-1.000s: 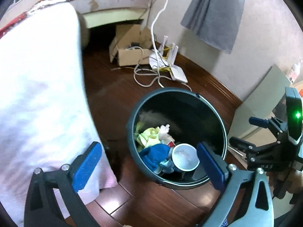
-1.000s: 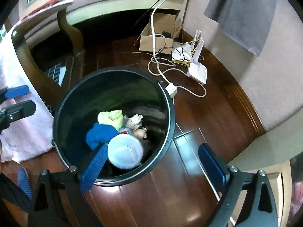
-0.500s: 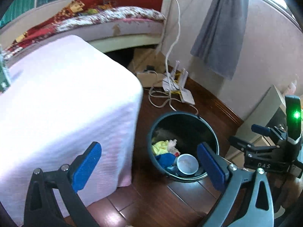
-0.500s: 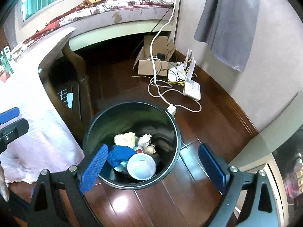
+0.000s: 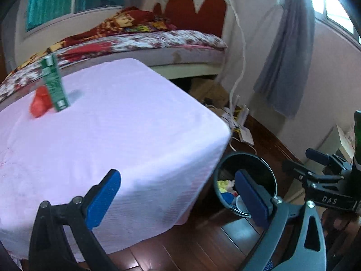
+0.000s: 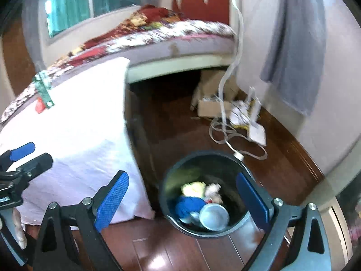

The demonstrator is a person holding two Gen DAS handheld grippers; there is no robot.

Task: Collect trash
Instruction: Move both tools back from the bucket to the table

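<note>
Claws [image 5: 178, 199] [image 6: 182, 199] gape; round bin [image 6: 204, 194].

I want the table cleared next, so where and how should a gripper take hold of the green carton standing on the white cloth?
Grip the green carton across its two broad faces, around mid-height. It stands tall and narrow, leaning a little, so a low or high pinch could tip it. Come in level from the table's near edge with the open left gripper, since the red item sits close against its far-left side.

Left tongs [image 5: 177, 197] spread wide, right tongs [image 6: 182, 197] likewise
</note>
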